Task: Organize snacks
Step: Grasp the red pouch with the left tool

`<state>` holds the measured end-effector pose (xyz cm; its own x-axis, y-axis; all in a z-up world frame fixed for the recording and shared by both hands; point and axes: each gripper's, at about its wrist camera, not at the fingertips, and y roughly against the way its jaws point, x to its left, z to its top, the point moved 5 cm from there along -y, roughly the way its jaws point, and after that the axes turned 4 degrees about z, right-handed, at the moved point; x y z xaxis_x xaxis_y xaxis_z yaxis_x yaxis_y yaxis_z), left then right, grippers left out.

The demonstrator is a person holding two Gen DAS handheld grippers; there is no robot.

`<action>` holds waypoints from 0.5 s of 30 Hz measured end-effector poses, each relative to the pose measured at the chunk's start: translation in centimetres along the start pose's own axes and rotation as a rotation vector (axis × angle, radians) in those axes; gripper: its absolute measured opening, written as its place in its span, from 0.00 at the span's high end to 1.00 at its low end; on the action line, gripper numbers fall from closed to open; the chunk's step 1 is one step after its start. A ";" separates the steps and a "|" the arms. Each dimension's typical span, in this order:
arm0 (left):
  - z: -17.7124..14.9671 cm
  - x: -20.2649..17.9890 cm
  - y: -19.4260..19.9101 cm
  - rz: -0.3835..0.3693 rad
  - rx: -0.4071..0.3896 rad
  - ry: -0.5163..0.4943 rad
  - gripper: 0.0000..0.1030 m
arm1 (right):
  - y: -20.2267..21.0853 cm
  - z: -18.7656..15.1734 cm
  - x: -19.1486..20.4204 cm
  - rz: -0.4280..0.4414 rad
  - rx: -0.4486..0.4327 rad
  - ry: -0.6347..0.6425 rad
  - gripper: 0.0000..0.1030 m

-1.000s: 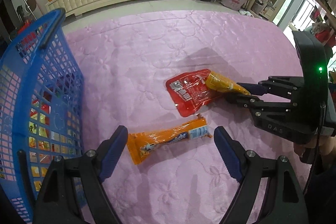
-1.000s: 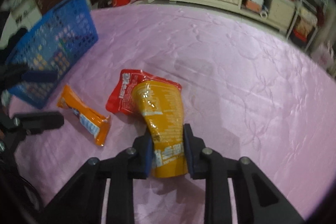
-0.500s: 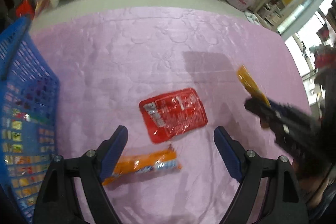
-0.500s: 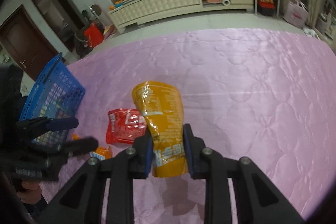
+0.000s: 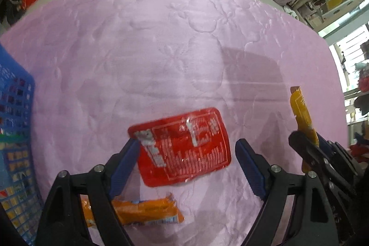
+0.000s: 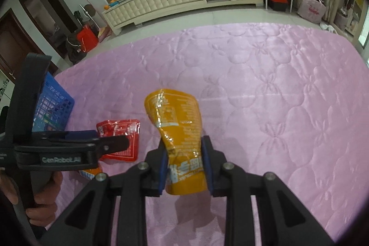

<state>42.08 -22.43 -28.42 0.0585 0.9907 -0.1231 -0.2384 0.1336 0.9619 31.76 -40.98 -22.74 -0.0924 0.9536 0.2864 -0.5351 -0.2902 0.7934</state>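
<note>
- The yellow snack pouch (image 6: 178, 128) is clamped near its lower end between the jaws of the right gripper (image 6: 184, 165) and is held clear above the pink quilted cover (image 6: 265, 84).
- The film is seen creased and pinched where the pads bite, so the pouch is judged light, soft and crushable; the glossy surface is likely slippery, and a hold across the flat body is judged safer than one on a sealed edge.
- The red snack packet (image 5: 184, 146) lies flat on the pink quilted cover, between the spread fingers of the left gripper (image 5: 188, 165), which is released and holds nothing.
- The red snack packet is judged thin, limp and shiny; a pinch over one raised edge is probably needed, since little thickness is offered to the pads.
- The orange snack bar (image 5: 143, 211) lies on the pink quilted cover just nearer the camera than the red snack packet, partly hidden under the left gripper.
- The blue basket (image 5: 16, 130) stands at the left edge of the pink quilted cover, well apart from the yellow snack pouch; packets are already seen through its mesh.
</note>
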 end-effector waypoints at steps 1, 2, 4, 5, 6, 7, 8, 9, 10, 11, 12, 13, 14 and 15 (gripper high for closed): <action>0.3 -0.3 -0.1 0.009 -0.003 -0.008 0.19 | -0.1 -0.1 -0.1 -0.006 0.004 -0.003 0.69; 0.5 -0.7 -0.1 0.022 -0.005 -0.014 0.19 | -0.2 0.0 -0.3 -0.010 0.008 -0.005 0.69; 0.7 -1.1 -0.3 0.037 -0.006 -0.030 0.19 | -0.4 -0.2 -0.6 -0.010 0.012 -0.009 0.69; 0.8 -1.3 -0.4 0.050 -0.006 -0.043 0.19 | -0.4 -0.3 -0.5 -0.012 0.015 -0.010 0.69; 0.8 -1.4 -0.6 0.061 -0.006 -0.052 0.18 | -0.5 -0.3 -0.5 -0.015 0.018 -0.009 0.69; 0.8 -1.6 -0.7 0.072 -0.008 -0.061 0.18 | -0.5 -0.3 -0.5 -0.017 0.020 -0.006 0.69; 0.8 -1.9 -0.9 0.086 -0.010 -0.071 0.18 | -0.5 -0.3 -0.4 -0.018 0.020 -0.003 0.69; 0.7 -2.0 -0.9 0.095 -0.013 -0.076 0.17 | -0.4 -0.3 -0.3 -0.020 0.021 0.001 0.69; 0.6 -2.2 -1.0 0.103 -0.014 -0.081 0.16 | -0.4 -0.3 -0.2 -0.023 0.020 0.005 0.69; 0.6 -2.5 -1.1 0.113 -0.014 -0.090 0.15 | -0.4 -0.4 -0.1 -0.023 0.021 0.008 0.69; 0.6 -2.8 -1.4 0.137 -0.012 -0.107 0.14 | -0.3 -0.4 -0.1 -0.020 0.021 0.009 0.69; 0.6 -3.0 -1.5 0.159 -0.019 -0.119 0.14 | -0.4 -0.3 0.0 -0.020 0.022 0.010 0.69; 0.7 -3.1 -1.6 0.155 -0.023 -0.106 0.14 | -0.4 -0.4 0.1 -0.021 0.023 0.012 0.69; 0.7 -3.2 -1.6 0.152 -0.029 -0.096 0.14 | -0.4 -0.4 0.1 -0.021 0.024 0.013 0.69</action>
<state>43.01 -25.86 -29.43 0.1118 0.9926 0.0480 -0.2792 -0.0150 0.9601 31.66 -40.68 -23.25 -0.0925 0.9605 0.2626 -0.5170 -0.2717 0.8117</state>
